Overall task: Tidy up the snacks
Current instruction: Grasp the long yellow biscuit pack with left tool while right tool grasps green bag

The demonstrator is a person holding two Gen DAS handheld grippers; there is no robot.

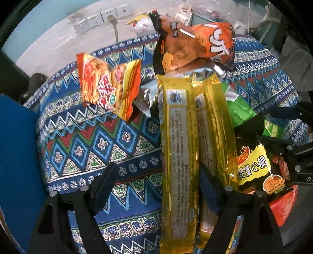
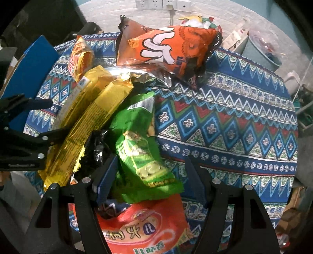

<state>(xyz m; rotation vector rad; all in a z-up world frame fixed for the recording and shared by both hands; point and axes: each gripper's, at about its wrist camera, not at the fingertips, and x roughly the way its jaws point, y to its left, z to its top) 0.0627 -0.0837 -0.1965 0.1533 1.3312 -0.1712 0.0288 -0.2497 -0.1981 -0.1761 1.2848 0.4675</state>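
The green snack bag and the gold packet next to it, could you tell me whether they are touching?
Touching. The right wrist view shows the green snack bag with its upper edge overlapping the gold packet, no cloth visible between them.

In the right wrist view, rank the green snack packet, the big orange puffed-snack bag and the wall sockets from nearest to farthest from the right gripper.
1. Green snack packet: lies between the open fingers of the right gripper.
2. Big orange puffed-snack bag: farther up the patterned tablecloth, near its far edge.
3. Wall sockets: on the wall beyond the table, farthest.
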